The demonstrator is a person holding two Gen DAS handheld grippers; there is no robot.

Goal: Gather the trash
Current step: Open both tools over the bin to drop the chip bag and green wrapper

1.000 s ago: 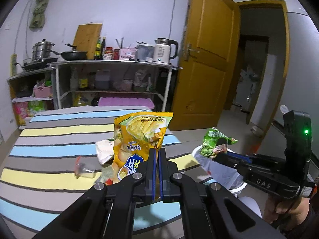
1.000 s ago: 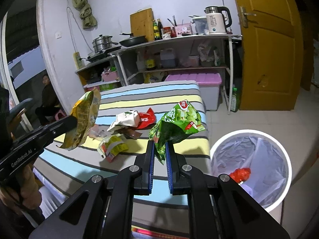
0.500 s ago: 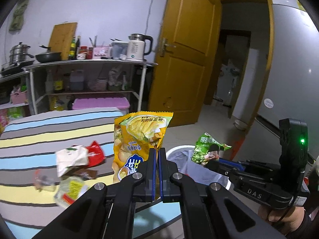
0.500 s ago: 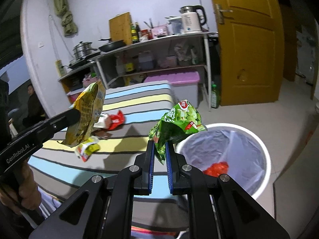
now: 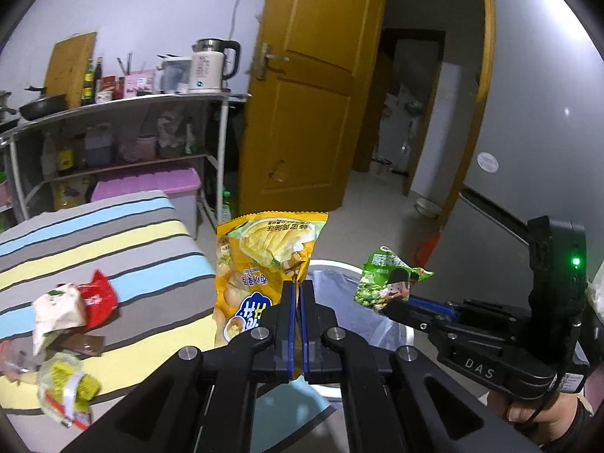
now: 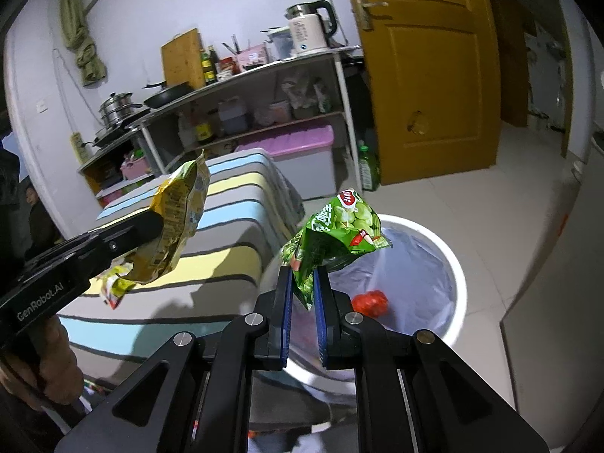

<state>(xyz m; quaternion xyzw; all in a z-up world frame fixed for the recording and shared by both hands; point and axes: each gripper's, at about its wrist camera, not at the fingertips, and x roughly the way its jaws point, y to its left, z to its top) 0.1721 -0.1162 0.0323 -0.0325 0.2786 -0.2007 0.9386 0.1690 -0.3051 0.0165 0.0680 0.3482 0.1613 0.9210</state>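
My left gripper [image 5: 297,287] is shut on a yellow snack bag [image 5: 260,260], held upright just left of the white trash bin [image 5: 409,334]. In the right wrist view the same yellow snack bag [image 6: 177,222] hangs over the striped table edge. My right gripper [image 6: 302,277] is shut on a crumpled green snack bag [image 6: 336,234], above the near left rim of the trash bin [image 6: 455,264]. From the left wrist, that green snack bag [image 5: 389,281] sits over the bin. A red wrapper [image 6: 370,302] lies inside the bin's liner.
More wrappers lie on the striped table [image 5: 113,234]: a white and red bag [image 5: 71,304], a brown wrapper [image 5: 85,343], a yellow-green packet [image 5: 68,389]. A metal shelf [image 5: 124,105] with a kettle stands behind, beside a yellow door [image 5: 305,105]. A grey appliance wall [image 6: 558,283] stands right of the bin.
Both grippers have swung right, away from the table middle toward the bin, each keeping its bag. The bin now sits closer, directly under the green bag.
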